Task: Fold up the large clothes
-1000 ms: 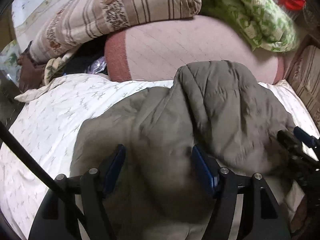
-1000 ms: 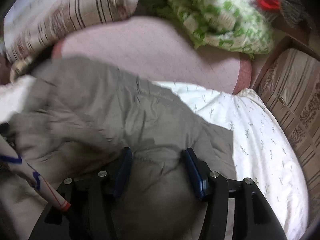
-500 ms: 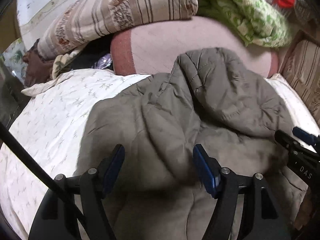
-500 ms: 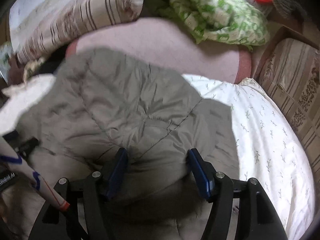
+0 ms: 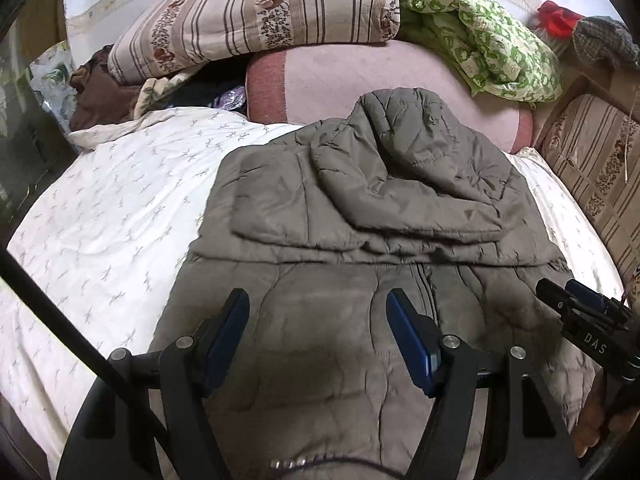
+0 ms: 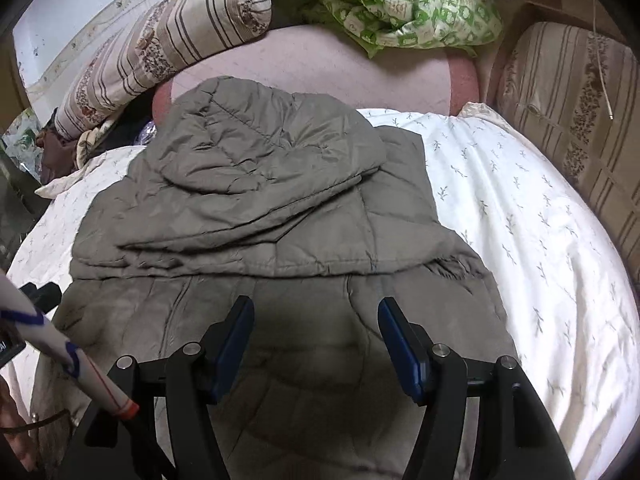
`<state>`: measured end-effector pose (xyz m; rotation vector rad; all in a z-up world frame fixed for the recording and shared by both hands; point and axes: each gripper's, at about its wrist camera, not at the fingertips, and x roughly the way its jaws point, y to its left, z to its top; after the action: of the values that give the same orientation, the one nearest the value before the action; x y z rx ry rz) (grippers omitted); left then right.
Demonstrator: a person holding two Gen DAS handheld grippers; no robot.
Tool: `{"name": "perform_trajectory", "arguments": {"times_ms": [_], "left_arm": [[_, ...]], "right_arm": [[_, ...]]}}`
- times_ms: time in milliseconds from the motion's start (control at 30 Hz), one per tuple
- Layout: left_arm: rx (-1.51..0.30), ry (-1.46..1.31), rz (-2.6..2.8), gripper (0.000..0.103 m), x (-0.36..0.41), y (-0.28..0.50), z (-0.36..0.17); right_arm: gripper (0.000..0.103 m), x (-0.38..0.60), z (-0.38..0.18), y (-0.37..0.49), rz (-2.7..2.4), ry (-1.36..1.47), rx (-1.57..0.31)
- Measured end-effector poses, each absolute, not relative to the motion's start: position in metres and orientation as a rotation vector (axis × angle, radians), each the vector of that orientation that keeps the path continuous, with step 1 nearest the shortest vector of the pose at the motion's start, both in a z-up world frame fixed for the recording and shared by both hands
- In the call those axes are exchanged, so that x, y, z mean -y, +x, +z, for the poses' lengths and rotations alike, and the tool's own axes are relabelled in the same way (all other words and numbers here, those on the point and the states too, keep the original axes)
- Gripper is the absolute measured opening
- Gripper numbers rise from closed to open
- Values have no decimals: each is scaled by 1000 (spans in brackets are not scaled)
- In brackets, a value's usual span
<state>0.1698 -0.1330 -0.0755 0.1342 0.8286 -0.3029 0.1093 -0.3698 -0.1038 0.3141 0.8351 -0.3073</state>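
Observation:
A grey-olive quilted jacket (image 5: 360, 208) (image 6: 260, 208) lies on the white patterned bed sheet (image 5: 120, 200). Its upper part is folded toward me, with the hood (image 5: 400, 152) (image 6: 256, 136) on top. The fold's edge runs across just beyond both grippers. My left gripper (image 5: 317, 300) hovers open over the jacket's near left half, with only fabric below it. My right gripper (image 6: 316, 306) is open over the near right half, nothing between its pads. Each gripper shows at the edge of the other view: the right gripper (image 5: 580, 312) and the left gripper (image 6: 40, 294).
Behind the jacket lies a pink blanket roll (image 5: 340, 76), with a striped floral pillow (image 5: 256, 20) and a green-patterned quilt (image 5: 480, 48) on it. A striped cushion (image 5: 600, 168) lines the right side. Bare sheet (image 6: 520, 220) spreads on both sides of the jacket.
The folded-over upper part with the hood has settled flat on the jacket. Both grippers have drawn back toward the near end, and the right jaws have widened a little.

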Motion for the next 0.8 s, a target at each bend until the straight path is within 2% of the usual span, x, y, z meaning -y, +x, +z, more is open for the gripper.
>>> {"name": "perform_trajectory", "arguments": {"times_ms": [800], "left_arm": [[-706, 86, -205, 70, 53, 75, -25]], "right_arm": [[74, 321, -78, -3, -315, 326, -809]]}}
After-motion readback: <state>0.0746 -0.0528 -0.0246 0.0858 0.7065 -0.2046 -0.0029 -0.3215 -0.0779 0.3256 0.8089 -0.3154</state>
